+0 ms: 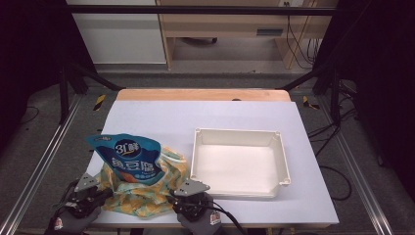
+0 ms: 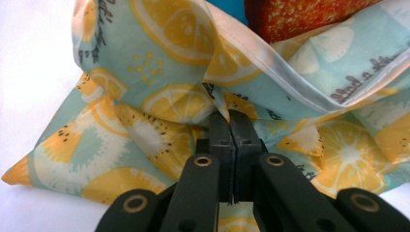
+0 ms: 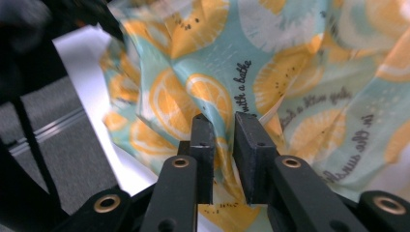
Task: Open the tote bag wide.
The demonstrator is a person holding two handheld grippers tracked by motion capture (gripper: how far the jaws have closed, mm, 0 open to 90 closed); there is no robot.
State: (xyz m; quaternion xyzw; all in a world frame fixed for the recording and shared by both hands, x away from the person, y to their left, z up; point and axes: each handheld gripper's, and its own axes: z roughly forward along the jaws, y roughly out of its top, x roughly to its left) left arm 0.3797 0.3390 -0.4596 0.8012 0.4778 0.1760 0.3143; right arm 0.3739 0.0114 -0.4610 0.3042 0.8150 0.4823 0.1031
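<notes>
A cloth bag (image 1: 139,198) printed with lemon slices lies crumpled at the table's front left. A blue snack pouch (image 1: 129,159) stands up out of its mouth. My left gripper (image 1: 105,192) is at the bag's left edge. In the left gripper view it (image 2: 231,116) is shut on a fold of the lemon fabric (image 2: 159,63), and an orange packet (image 2: 300,14) shows inside the bag. My right gripper (image 1: 173,197) is at the bag's right edge. In the right gripper view its jaws (image 3: 223,118) stand slightly apart with the cloth (image 3: 309,72) running loosely between them.
A white rectangular tray (image 1: 237,132) sits right of the bag, near the table's middle. The table's front edge runs just under both grippers. A dark metal frame and grey floor lie to the left, past the table's side edge (image 3: 87,82).
</notes>
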